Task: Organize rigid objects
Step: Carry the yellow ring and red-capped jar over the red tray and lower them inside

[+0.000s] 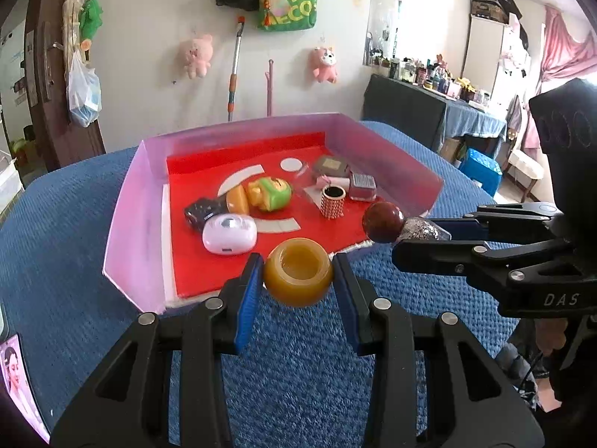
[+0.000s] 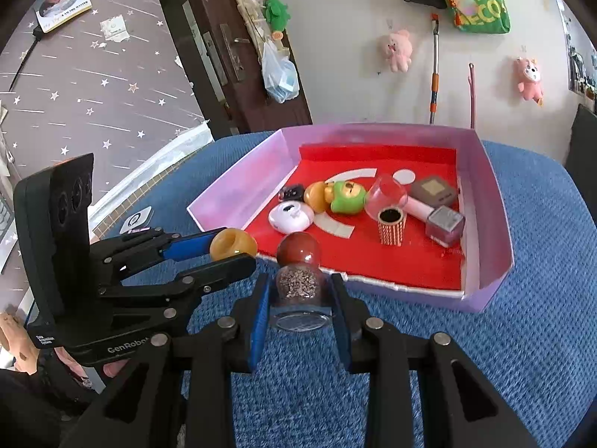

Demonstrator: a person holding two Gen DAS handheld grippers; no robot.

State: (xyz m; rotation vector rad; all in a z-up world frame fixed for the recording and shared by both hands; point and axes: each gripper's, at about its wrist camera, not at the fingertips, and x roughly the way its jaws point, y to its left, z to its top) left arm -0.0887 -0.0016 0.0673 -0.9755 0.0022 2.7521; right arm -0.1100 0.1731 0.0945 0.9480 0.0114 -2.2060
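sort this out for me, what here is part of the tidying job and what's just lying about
Job: amber ring in left gripper; glitter bottle in right gripper; pink tray; white case; green toy.
Lying about: plush pig; green bag; mop.

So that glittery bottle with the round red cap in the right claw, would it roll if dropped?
Probably. The glitter bottle looks round-bodied with a ball-shaped cap, so on its side it may roll. The clear body looks like glass, perhaps breakable, though the blue cloth looks soft.

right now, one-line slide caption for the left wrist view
Left tool grips an amber ring-shaped jar at the pink tray edge; right tool holds a glitter bottle nearby.
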